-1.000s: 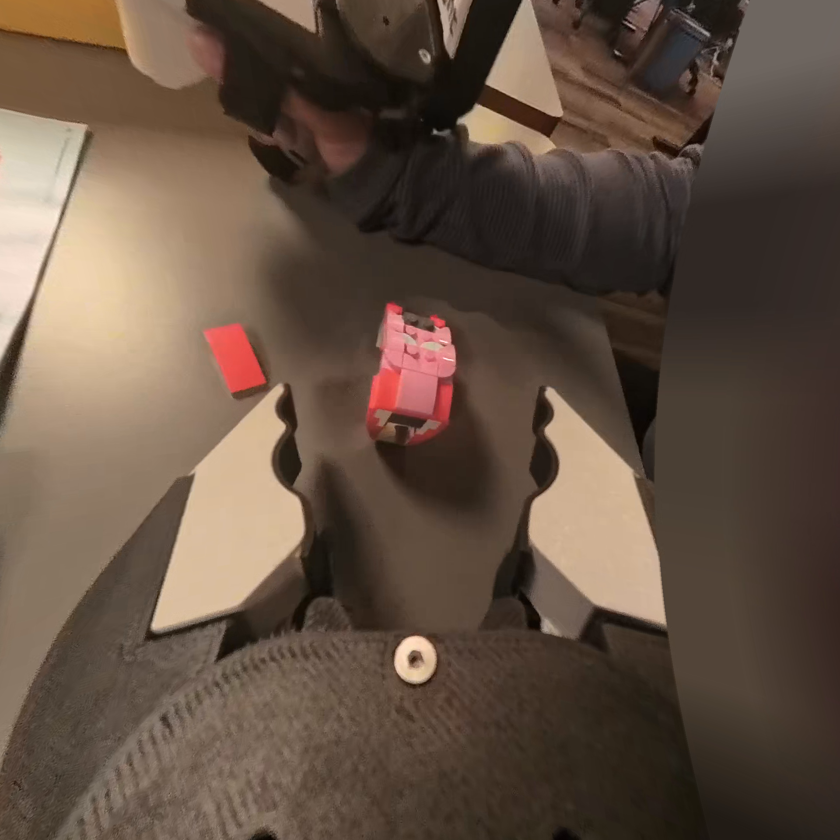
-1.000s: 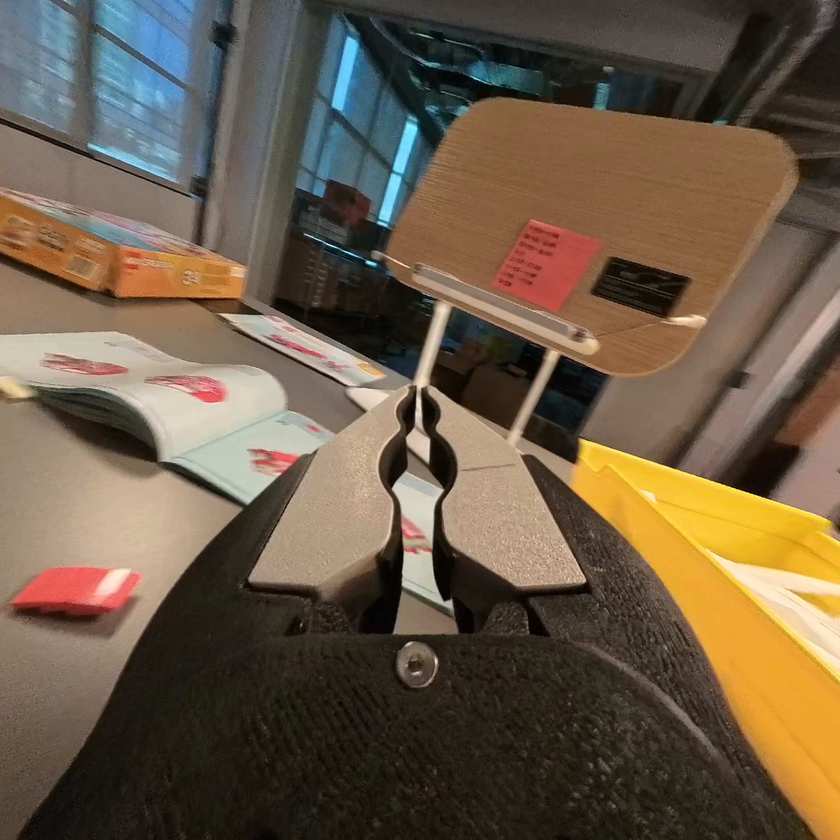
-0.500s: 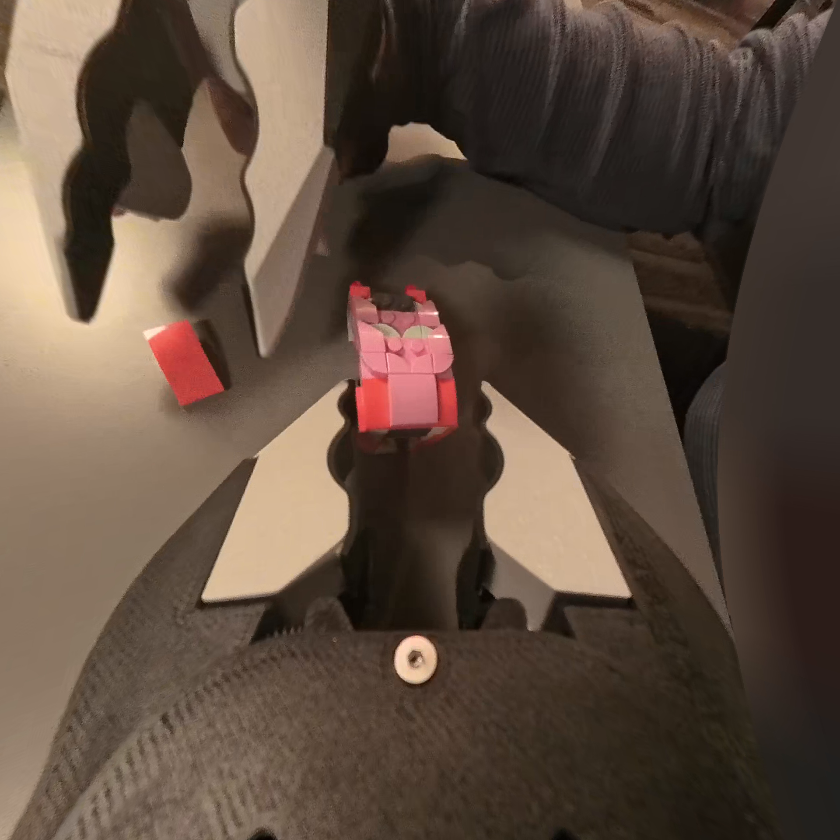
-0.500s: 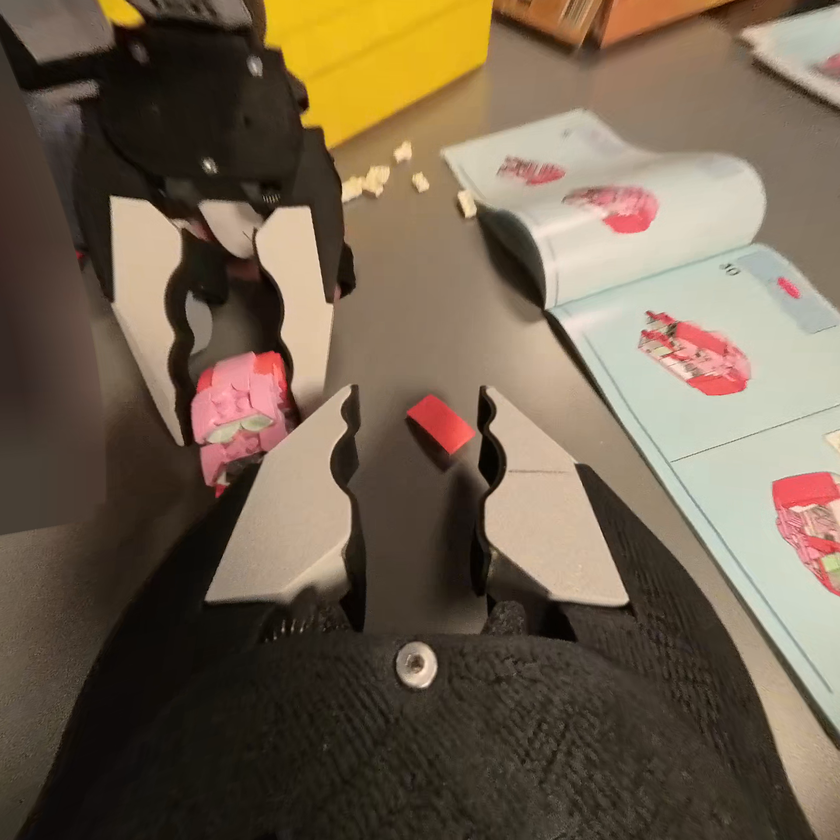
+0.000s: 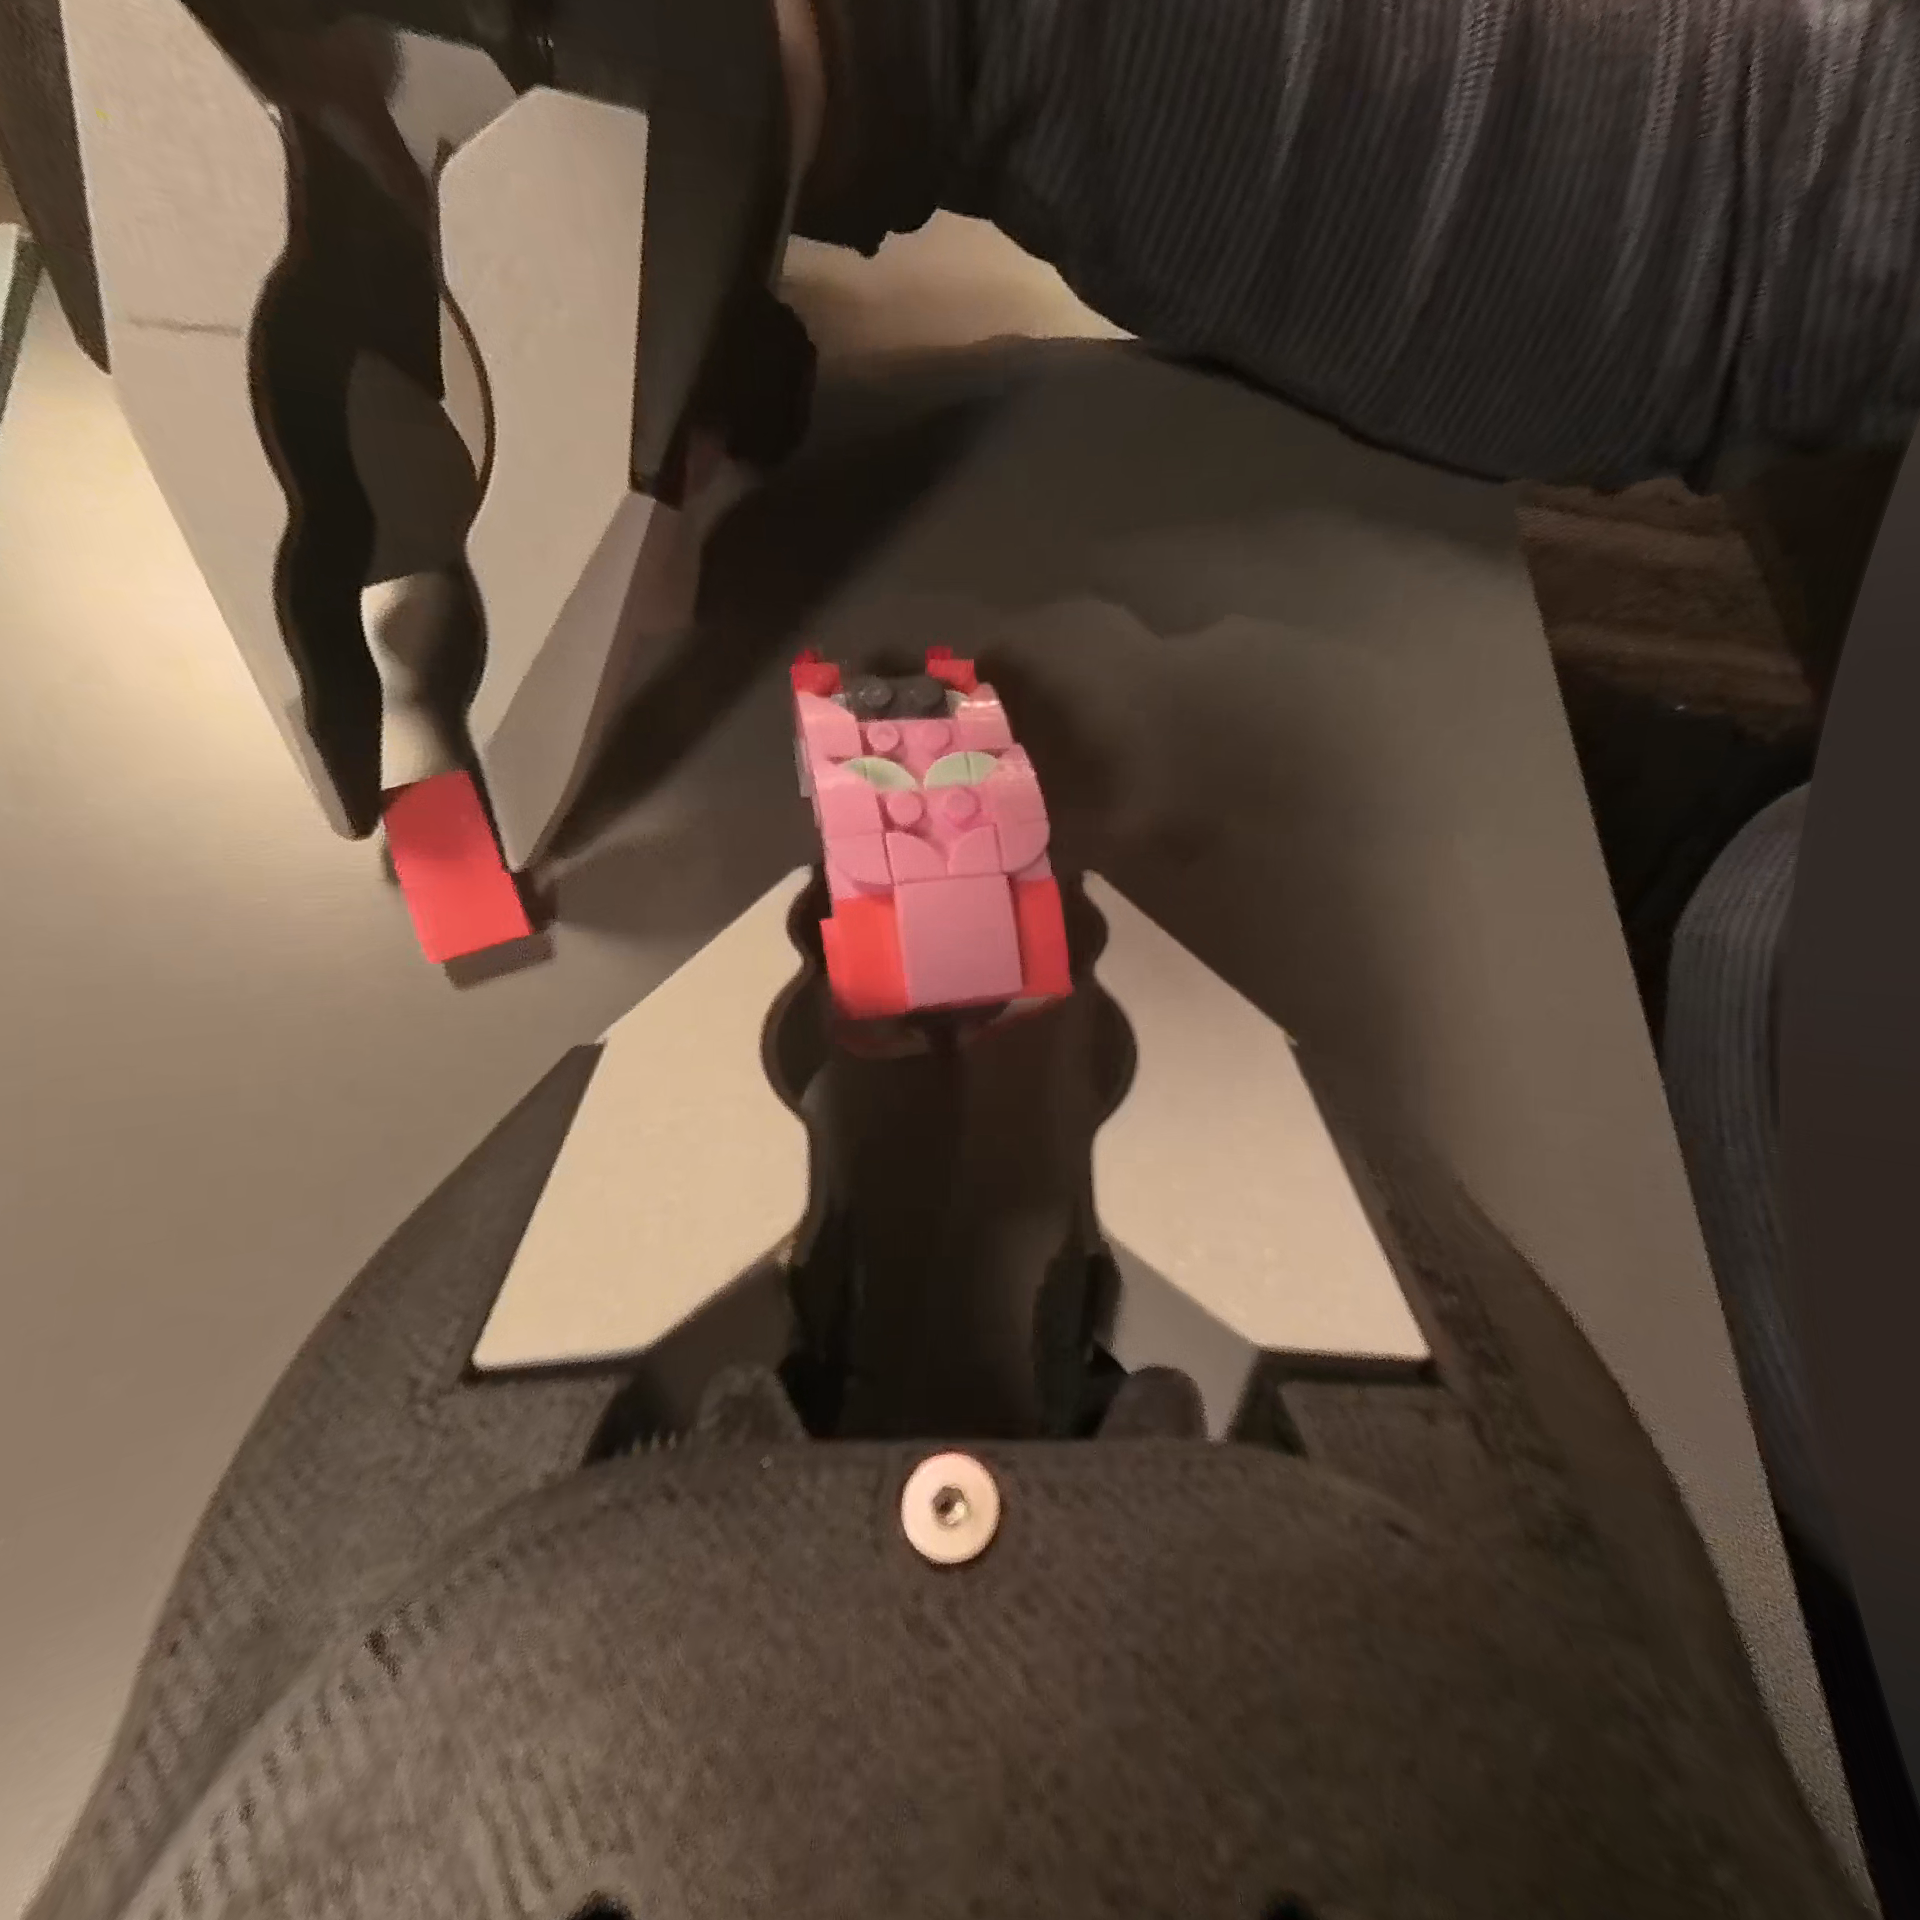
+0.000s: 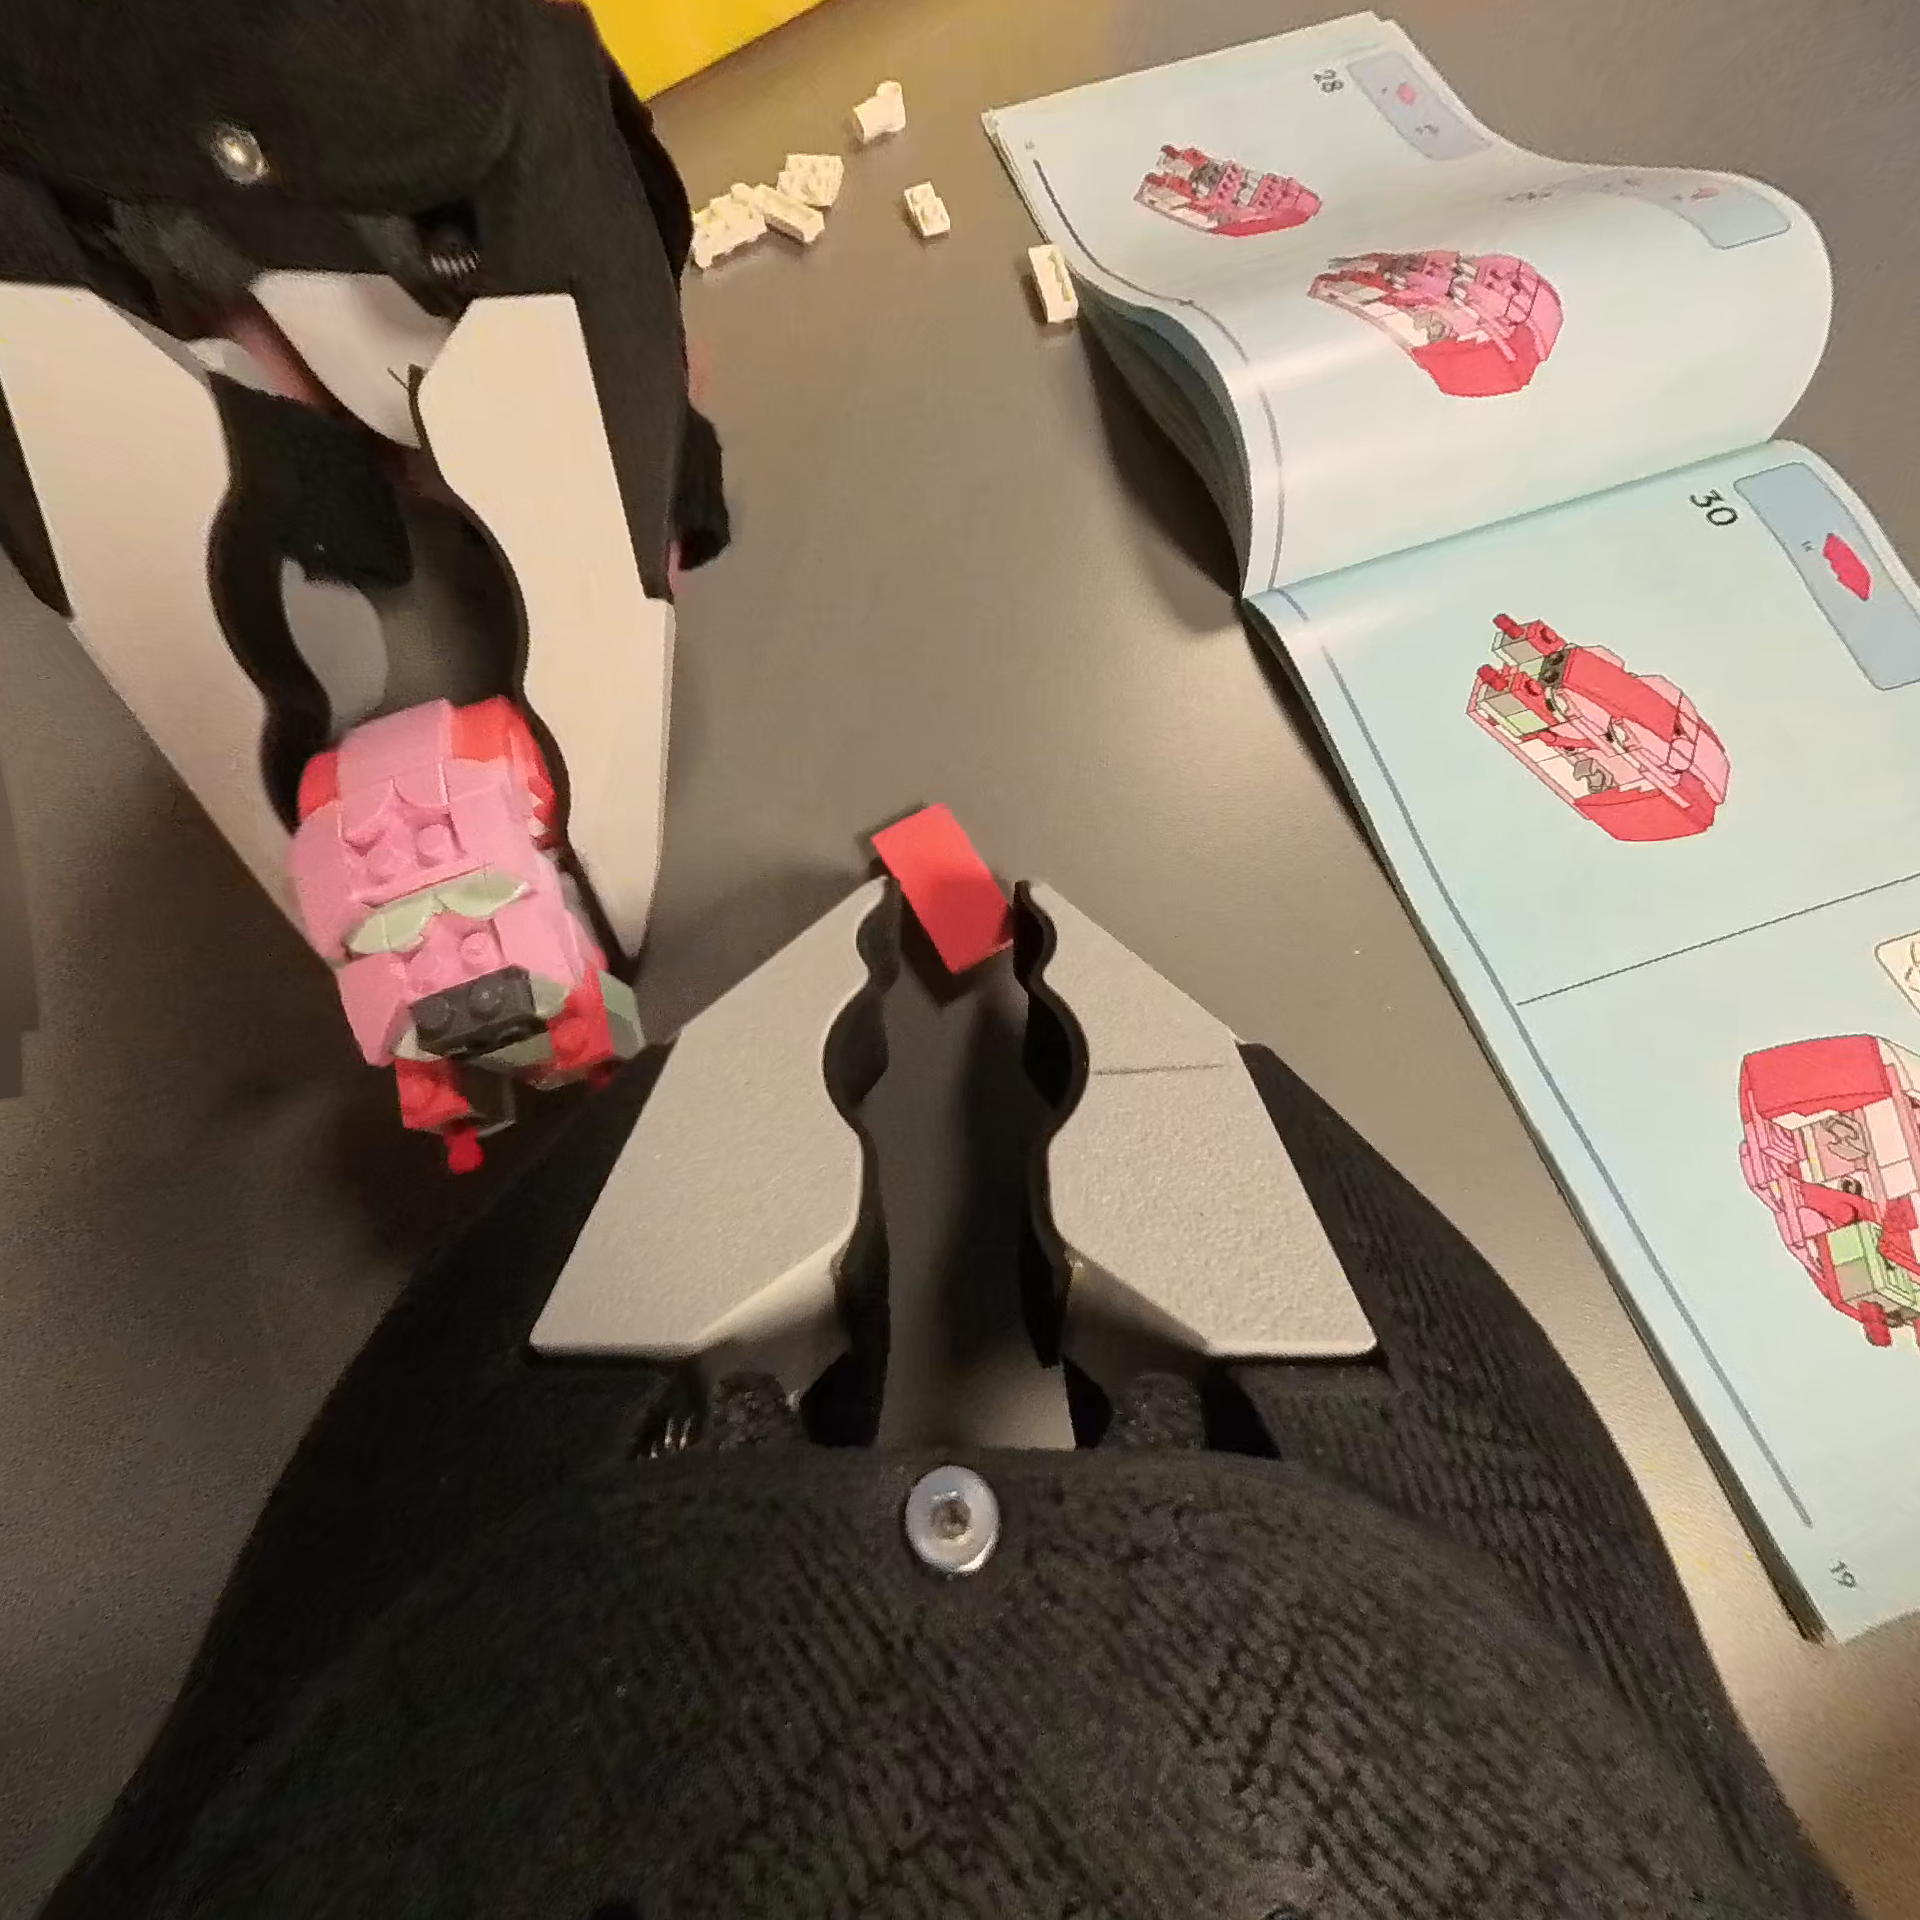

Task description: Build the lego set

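Both grippers have come down to the dark tabletop (image 6: 935, 520) since a second ago, when the right one pointed up at a wooden stand. The left gripper (image 5: 948, 935), wide apart back then, now clamps the pink and red brick-built model (image 5: 930, 852) by its red sides, both fingertips pressing on it. The right gripper (image 6: 951, 899), shut before, now closes on the flat red tile (image 6: 940, 899), which lies on the table between its fingertips, each tip touching an edge. Model and tile sit near each other. An open instruction booklet (image 6: 1558, 520) lies to the right, loose white bricks (image 6: 790, 203) beyond, and a grey ribbed sleeve (image 5: 1455, 208) crosses above.
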A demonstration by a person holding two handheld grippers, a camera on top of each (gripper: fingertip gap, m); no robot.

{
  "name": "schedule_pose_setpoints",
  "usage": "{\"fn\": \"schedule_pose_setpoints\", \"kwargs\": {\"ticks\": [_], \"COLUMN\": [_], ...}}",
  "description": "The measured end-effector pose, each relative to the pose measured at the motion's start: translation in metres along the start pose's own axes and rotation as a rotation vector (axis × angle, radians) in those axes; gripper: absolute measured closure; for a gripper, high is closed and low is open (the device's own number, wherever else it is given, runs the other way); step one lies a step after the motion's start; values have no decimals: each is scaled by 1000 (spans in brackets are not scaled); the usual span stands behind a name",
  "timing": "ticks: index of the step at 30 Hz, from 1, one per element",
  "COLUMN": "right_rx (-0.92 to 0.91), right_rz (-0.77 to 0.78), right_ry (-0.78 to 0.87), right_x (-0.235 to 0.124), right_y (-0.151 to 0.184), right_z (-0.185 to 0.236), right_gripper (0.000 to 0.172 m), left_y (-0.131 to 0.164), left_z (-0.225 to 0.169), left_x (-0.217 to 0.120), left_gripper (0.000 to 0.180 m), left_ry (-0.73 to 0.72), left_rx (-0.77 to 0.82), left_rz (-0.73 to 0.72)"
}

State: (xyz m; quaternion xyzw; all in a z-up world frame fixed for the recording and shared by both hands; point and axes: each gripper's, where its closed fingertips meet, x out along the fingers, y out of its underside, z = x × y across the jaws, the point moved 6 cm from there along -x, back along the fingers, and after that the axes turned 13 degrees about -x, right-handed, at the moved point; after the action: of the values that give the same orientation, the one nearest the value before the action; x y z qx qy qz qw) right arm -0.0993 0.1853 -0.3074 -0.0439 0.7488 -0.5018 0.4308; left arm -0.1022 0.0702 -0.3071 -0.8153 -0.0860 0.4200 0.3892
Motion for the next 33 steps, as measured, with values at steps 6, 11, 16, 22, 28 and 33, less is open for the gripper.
{"fn": "schedule_pose_setpoints", "kwargs": {"ticks": [6,11,16,22,28,33], "right_rx": [-2,-2,-10,2,16,-89], "right_rz": [27,15,32,-52,-248,-175], "right_ry": [21,51,52,81,-39,-62], "right_x": [-5,-7,-6,-15,-46,-48], "right_y": [6,6,7,2,-25,-38], "right_z": [2,1,2,0,24,42], "right_gripper": [156,149,155,156,157,157], "left_y": [0,-1,-1,-2,-8,-9], "left_z": [0,1,1,4,8,10], "left_x": [-1,-1,-1,-2,-13,-17], "left_gripper": [138,138,139,139,140,140], "left_ry": [22,30,37,33,40,33], "left_rx": [-12,-26,-36,-58,-74,-57], "left_rz": [-1,-4,-7,-15,-109,-136]}}
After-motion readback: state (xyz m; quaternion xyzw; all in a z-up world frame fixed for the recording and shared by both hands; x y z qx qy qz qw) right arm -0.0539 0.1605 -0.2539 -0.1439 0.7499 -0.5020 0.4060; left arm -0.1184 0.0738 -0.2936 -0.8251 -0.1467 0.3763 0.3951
